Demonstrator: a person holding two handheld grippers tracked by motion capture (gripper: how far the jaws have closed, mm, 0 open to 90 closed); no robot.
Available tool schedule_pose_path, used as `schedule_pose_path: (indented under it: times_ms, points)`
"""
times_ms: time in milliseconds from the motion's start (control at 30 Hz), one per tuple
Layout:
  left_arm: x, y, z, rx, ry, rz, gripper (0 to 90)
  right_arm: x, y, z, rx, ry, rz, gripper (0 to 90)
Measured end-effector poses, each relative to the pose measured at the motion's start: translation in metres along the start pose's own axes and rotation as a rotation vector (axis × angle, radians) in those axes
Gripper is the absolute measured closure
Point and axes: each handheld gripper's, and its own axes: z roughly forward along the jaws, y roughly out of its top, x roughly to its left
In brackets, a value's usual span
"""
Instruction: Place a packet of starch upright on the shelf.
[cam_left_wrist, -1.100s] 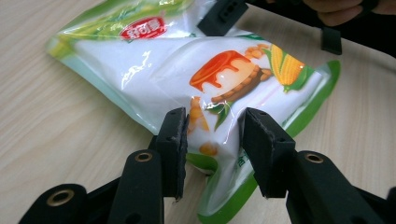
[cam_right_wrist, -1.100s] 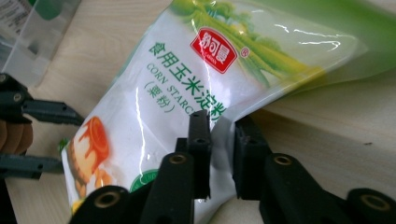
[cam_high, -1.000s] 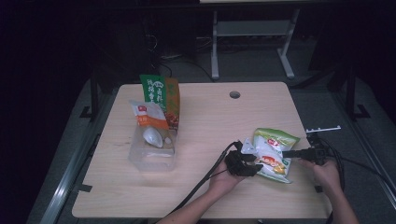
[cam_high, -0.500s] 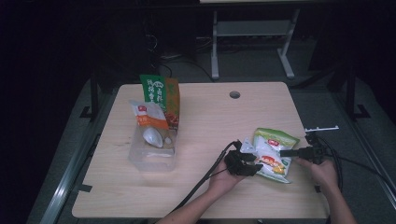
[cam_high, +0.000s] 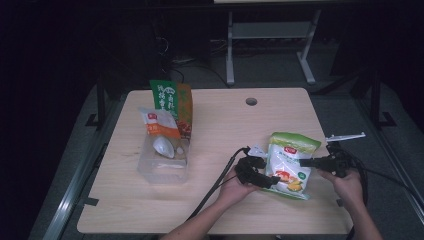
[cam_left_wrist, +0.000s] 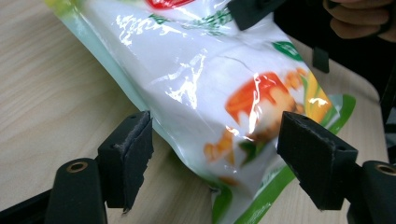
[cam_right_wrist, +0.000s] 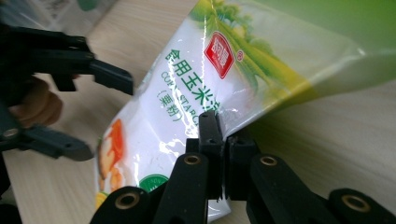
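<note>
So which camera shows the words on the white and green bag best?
The right gripper view: the bag is close there, with its red logo and green lettering sharp. The left gripper view shows its shiny lower end with the food picture; the high view shows the whole bag, small.

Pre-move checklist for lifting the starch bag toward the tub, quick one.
1. Right gripper shut on the starch bag's edge: ok.
2. Left gripper let go: ok, its jaws have just been opening and stand wide on either side of the bag, pads off it.
3. Bag intact: cannot tell, film creased, no tear seen.
4. Tub has room: not ok, an orange packet and a white thing already stand in it.
5. Path across the table to the tub: ok, bare wood between.
6. Left gripper's cable out of the way: cannot tell, it trails near the bag.
</note>
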Motion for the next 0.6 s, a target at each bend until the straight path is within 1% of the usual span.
schedule_pose_path:
  times_ms: [67, 133, 167, 200, 233, 267, 300, 367, 400, 467, 500, 533, 567, 600]
  points:
    - [0.002, 0.0, -0.001, -0.004, 0.001, -0.012, 24.6, 0.007, 0.002, -0.004, -0.019, 0.011, -0.032, 87.9]
    - [0.005, 0.001, -0.002, -0.008, -0.003, -0.028, 23.4, 0.014, 0.003, -0.007, -0.027, 0.008, -0.066, 87.9]
    - [0.007, 0.001, -0.003, -0.018, 0.0, -0.04, 23.4, 0.017, 0.003, -0.009, -0.037, 0.008, -0.083, 87.9]
    - [0.008, 0.001, -0.004, -0.02, -0.007, -0.049, 23.8, 0.019, 0.003, -0.01, -0.038, 0.01, -0.092, 88.0]
    - [0.009, 0.001, -0.004, -0.024, -0.013, -0.061, 23.8, 0.02, 0.002, -0.012, -0.05, 0.019, -0.1, 88.0]
    - [0.011, 0.001, -0.004, -0.022, -0.017, -0.064, 23.3, 0.022, 0.001, -0.013, -0.065, 0.034, -0.1, 88.0]
    - [0.011, 0.001, -0.004, -0.024, -0.022, -0.072, 22.8, 0.023, 0.0, -0.014, -0.077, 0.04, -0.111, 88.0]
    - [0.012, 0.001, -0.004, -0.029, -0.041, -0.083, 23.2, 0.027, -0.002, -0.015, -0.094, 0.038, -0.142, 88.0]
    - [0.013, 0.001, -0.004, -0.032, -0.056, -0.089, 24.0, 0.028, -0.002, -0.016, -0.102, 0.043, -0.148, 88.0]
    - [0.014, 0.001, -0.004, -0.039, -0.097, -0.11, 27.9, 0.031, -0.003, -0.016, -0.114, 0.051, -0.155, 88.0]
    - [0.015, 0.001, -0.004, -0.045, -0.126, -0.119, 31.1, 0.032, -0.003, -0.016, -0.121, 0.055, -0.159, 88.1]
    - [0.015, 0.001, -0.004, -0.048, -0.13, -0.125, 35.6, 0.034, -0.003, -0.016, -0.127, 0.058, -0.165, 88.1]
    - [0.014, 0.001, -0.005, -0.05, -0.128, -0.129, 37.1, 0.035, -0.003, -0.016, -0.128, 0.059, -0.169, 88.1]
    - [0.014, 0.001, -0.006, -0.056, -0.126, -0.124, 40.4, 0.037, -0.002, -0.016, -0.131, 0.058, -0.171, 88.1]
